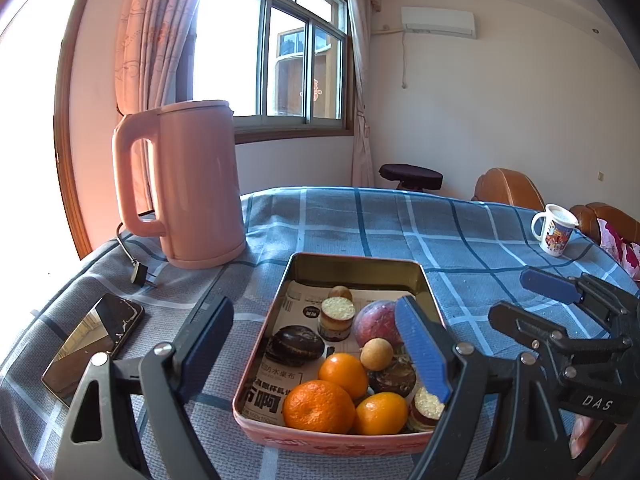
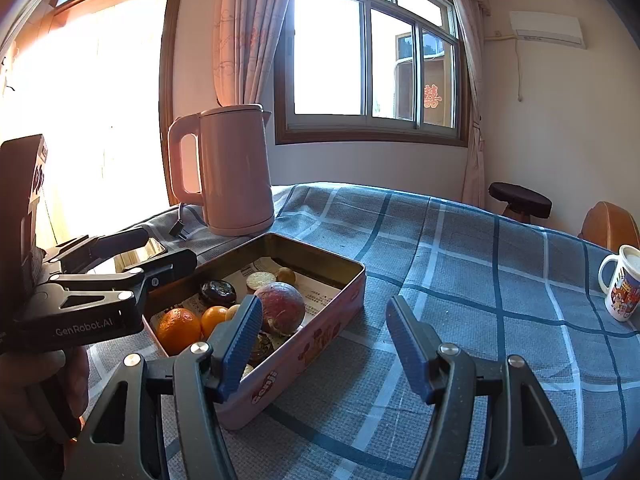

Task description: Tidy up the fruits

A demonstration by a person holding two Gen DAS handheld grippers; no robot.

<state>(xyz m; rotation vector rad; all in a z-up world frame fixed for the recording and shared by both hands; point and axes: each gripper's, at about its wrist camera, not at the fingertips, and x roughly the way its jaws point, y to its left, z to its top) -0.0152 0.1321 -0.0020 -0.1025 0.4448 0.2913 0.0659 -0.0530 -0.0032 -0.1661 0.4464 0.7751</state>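
Note:
A pink-sided metal tin (image 1: 356,265) lined with newspaper sits on the blue checked tablecloth. It holds three oranges (image 1: 318,406) at its near end, a purple-red round fruit (image 1: 376,322), a small tan fruit (image 1: 376,354), a dark chocolate pastry (image 1: 296,346) and small round cakes (image 1: 337,316). My left gripper (image 1: 316,344) hangs open above the tin's near half, nothing between its blue pads. My right gripper (image 2: 324,346) is open too; its left finger (image 2: 240,344) is over the tin's near corner, its right finger over bare cloth. The purple-red fruit (image 2: 282,307) lies just beyond that left finger.
A pink kettle (image 1: 188,184) stands behind the tin at left, its plug (image 1: 138,273) on the cloth. A phone (image 1: 94,346) lies at the near left. A printed mug (image 2: 622,288) stands at the far right. Brown chairs and a dark stool (image 2: 520,198) are beyond the table.

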